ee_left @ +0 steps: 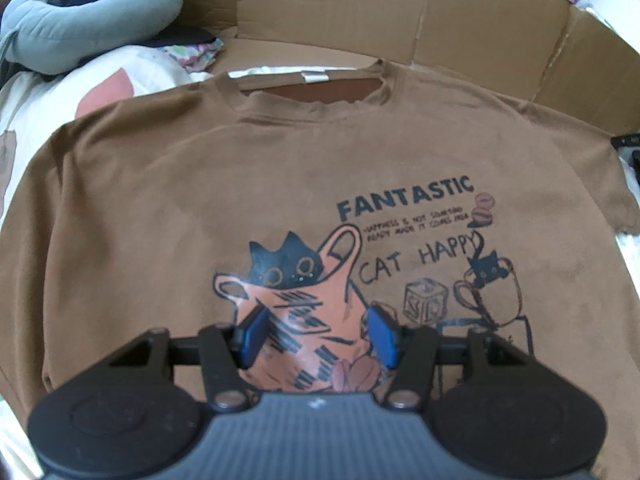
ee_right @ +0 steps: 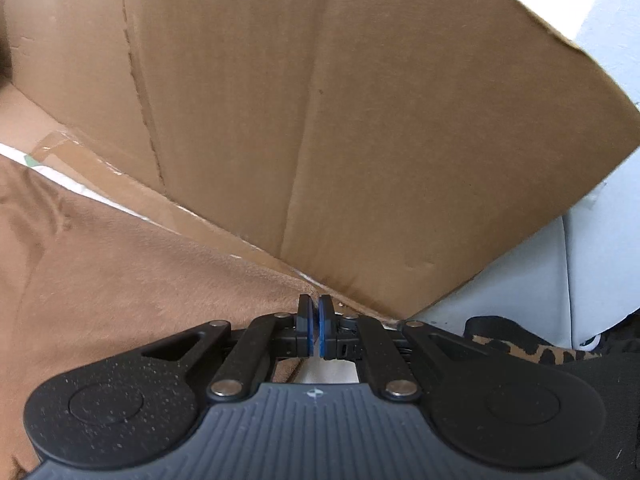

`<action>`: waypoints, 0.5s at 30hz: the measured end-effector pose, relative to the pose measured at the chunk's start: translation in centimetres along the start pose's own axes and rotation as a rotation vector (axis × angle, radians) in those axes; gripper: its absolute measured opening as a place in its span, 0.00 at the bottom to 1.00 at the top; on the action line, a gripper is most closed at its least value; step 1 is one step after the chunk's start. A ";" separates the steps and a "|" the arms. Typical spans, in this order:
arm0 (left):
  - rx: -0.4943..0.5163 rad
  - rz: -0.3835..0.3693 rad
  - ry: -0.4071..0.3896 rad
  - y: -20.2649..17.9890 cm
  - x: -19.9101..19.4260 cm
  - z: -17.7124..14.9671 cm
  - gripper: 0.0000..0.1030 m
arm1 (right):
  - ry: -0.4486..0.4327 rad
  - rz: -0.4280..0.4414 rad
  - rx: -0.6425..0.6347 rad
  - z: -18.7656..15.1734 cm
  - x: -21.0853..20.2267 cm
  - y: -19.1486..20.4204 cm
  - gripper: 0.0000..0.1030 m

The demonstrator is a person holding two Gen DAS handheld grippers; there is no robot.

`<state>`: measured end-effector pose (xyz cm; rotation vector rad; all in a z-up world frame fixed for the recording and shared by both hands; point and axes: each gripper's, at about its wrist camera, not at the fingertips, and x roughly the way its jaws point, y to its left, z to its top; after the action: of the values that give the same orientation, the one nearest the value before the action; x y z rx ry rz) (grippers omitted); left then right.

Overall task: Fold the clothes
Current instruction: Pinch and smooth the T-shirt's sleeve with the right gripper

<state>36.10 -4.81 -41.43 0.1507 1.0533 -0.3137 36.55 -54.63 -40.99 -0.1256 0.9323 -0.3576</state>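
Note:
A brown t-shirt (ee_left: 168, 200) lies flat, front up, with a cat print and the words "FANTASTIC" and "CAT HAPPY"; its collar (ee_left: 312, 92) points away. My left gripper (ee_left: 316, 336) hovers open over the lower part of the print, its blue pads (ee_left: 252, 336) apart with nothing between them. In the right wrist view the shirt's brown fabric (ee_right: 120, 280) spreads to the left, and its edge runs up to the fingertips. My right gripper (ee_right: 315, 320) is shut there, its pads pinched on the fabric's edge beside the cardboard.
A flattened cardboard box (ee_left: 440, 20) stands behind the shirt and fills the right wrist view (ee_right: 360, 120). A grey-blue cushion (ee_left: 80, 20) lies at back left on white printed bedding (ee_left: 48, 92). A pale surface (ee_right: 520, 280) and leopard-print fabric (ee_right: 540, 354) are at right.

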 end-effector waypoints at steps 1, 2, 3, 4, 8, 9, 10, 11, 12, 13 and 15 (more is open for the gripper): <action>0.000 0.000 0.001 0.0 0.0 0.0 0.56 | -0.001 -0.003 0.000 -0.1 -0.1 0.0 0.00; 0.000 -0.001 0.003 0.0 0.1 0.0 0.56 | -0.002 -0.006 -0.001 -0.1 -0.2 0.0 0.01; 0.000 -0.001 0.004 0.1 0.1 0.0 0.56 | -0.002 -0.010 -0.001 -0.2 -0.3 0.0 0.02; -0.003 -0.001 0.002 0.1 0.0 0.0 0.56 | -0.003 -0.013 -0.002 -0.2 -0.4 0.1 0.03; -0.020 0.003 -0.007 0.4 -0.6 -0.2 0.56 | -0.006 -0.026 -0.003 -0.4 -0.7 0.1 0.22; -0.025 0.005 -0.010 0.5 -0.8 -0.3 0.56 | -0.011 -0.022 -0.002 -0.5 -1.1 0.2 0.27; -0.030 0.007 -0.013 0.6 -1.1 -0.5 0.56 | -0.022 -0.006 0.001 -0.7 -1.9 0.2 0.28; -0.035 0.010 -0.017 0.8 -1.5 -0.7 0.56 | -0.032 0.007 0.004 -1.0 -2.8 0.3 0.29; -0.040 0.013 -0.021 0.9 -1.8 -0.8 0.56 | -0.038 0.022 0.010 -1.2 -3.5 0.4 0.29; -0.045 0.016 -0.025 1.1 -2.2 -1.0 0.56 | -0.040 0.044 0.019 -1.6 -4.1 0.4 0.30; -0.061 0.024 -0.031 1.4 -3.0 -1.4 0.56 | -0.046 0.088 0.037 -2.3 -5.3 0.4 0.30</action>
<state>34.04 -2.57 -39.58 0.1032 1.0289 -0.2611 31.90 -52.23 -38.43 -0.0584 0.8827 -0.2893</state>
